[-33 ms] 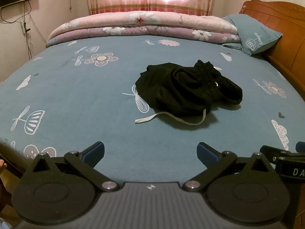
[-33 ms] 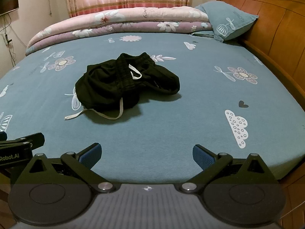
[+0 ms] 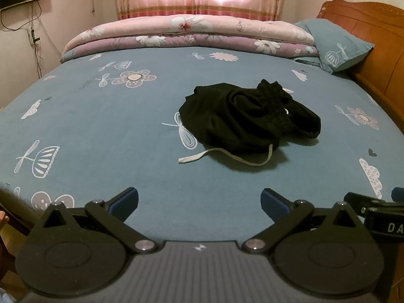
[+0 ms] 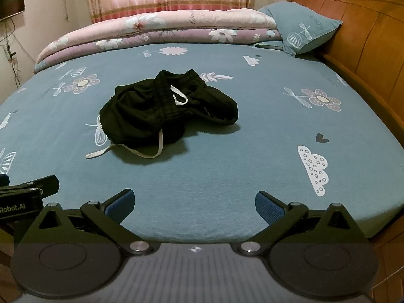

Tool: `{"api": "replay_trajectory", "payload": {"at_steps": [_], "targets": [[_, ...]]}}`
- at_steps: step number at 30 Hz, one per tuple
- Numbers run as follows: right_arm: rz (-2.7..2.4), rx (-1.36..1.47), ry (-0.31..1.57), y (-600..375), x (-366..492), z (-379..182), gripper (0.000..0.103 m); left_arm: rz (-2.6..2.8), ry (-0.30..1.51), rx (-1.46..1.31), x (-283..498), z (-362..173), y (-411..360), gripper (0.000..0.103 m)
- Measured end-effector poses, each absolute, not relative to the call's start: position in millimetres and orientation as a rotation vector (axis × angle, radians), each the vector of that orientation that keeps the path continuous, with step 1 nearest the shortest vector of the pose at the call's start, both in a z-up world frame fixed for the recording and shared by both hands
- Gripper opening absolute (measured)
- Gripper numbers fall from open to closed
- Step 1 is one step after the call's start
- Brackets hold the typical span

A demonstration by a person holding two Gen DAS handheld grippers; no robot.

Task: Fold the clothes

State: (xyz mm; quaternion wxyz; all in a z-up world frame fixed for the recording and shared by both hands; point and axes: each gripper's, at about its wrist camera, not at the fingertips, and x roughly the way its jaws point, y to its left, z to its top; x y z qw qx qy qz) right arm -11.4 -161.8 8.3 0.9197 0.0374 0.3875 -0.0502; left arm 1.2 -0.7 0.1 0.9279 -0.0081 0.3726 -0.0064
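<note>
- Left wrist view: black shorts lie crumpled mid-bed, white drawstring trailing near; unfolded, so all folding is left.
- Left gripper and right gripper hover at the near edge, both spread wide, holding nothing.

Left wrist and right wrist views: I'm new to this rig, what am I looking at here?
Each picture comes from a camera on a hand-held claw, looking forward along its two fingers. The black arms with blue pads at the bottom are the left claw in one view and the right claw in the other. Both are open and hold nothing. Ahead lies a bed with a blue patterned sheet. On it sit crumpled black shorts, unfolded, with a white drawstring trailing toward you.
</note>
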Motion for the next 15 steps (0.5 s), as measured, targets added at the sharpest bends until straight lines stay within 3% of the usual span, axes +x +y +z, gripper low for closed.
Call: {"api": "replay_trajectory", "payload": {"at_steps": [15], "targets": [[-0.094,0.076,0.773,-158.4,-13.9,9.6,0.103,0.007,0.762,-0.022,-0.5,2.3,-11.3,0.102]]}}
